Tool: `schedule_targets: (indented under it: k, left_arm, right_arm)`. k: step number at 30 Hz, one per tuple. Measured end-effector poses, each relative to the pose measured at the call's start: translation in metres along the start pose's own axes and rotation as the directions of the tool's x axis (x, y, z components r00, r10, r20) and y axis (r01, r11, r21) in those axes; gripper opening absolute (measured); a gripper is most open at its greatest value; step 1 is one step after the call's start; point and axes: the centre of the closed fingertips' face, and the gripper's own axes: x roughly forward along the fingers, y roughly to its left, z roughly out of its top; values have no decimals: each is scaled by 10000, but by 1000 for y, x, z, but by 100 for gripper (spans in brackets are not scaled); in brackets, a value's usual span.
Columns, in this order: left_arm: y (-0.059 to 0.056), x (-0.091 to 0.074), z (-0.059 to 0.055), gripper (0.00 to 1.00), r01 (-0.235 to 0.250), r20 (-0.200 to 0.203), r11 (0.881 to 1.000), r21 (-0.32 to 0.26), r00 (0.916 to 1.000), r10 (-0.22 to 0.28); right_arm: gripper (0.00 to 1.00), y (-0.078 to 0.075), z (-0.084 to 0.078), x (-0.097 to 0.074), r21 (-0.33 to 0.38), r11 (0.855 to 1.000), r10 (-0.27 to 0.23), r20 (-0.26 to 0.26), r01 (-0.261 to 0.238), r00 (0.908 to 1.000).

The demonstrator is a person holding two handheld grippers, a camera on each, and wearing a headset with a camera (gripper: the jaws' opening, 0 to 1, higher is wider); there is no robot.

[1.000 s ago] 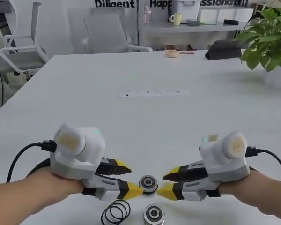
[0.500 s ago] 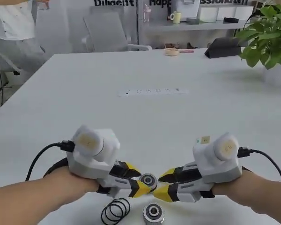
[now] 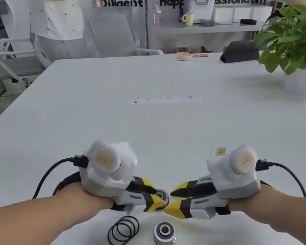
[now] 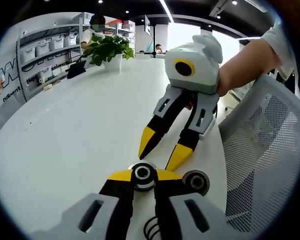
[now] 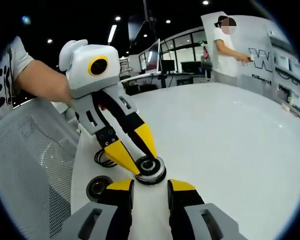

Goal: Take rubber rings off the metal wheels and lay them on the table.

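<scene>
The left tongs (image 3: 155, 197) are clenched on a metal wheel (image 4: 143, 175), one yellow tip on each side of it, close to the near edge of the white table (image 3: 158, 138). Whether the wheel rests on the table or hangs just above it cannot be told. The right tongs (image 3: 169, 200) face them with jaws spread, holding nothing, their tips just beside the wheel. Nearer the same edge lies a second wheel (image 3: 164, 232), flat on the table. A small heap of black rubber rings (image 3: 123, 228) lies just beside it. A power strip (image 3: 163, 99) sits toward the middle of the table, and a potted plant (image 3: 288, 41) stands by the far right corner.
</scene>
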Motion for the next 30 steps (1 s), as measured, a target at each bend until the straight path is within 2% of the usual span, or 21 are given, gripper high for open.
schedule_targets:
  k: [2, 3, 4, 13, 30]
  left_arm:
    - [2, 0, 0, 8, -102, 46, 9999, -91, 9999, 102]
    - [6, 1, 2, 7, -295, 87, 9994, 172, 9995, 293]
    - [2, 1, 1, 7, -176, 49, 9998, -12, 9998, 176]
    - [0, 1, 1, 7, -221, 76, 9997, -132, 9997, 222]
    - [-2, -1, -1, 7, -287, 126, 9989, -366, 9995, 292]
  right_arm:
    - [25, 0, 2, 1, -18, 10000, 28, 28, -28, 10000]
    - [25, 1, 2, 2, -44, 10000, 41, 27, -41, 10000]
    - [25, 1, 2, 3, -57, 10000, 50, 26, -50, 10000]
    - [24, 0, 3, 9, 91, 10000, 31, 59, -31, 10000]
    - [12, -1, -4, 2, 397, 9992, 6, -206, 3, 9998]
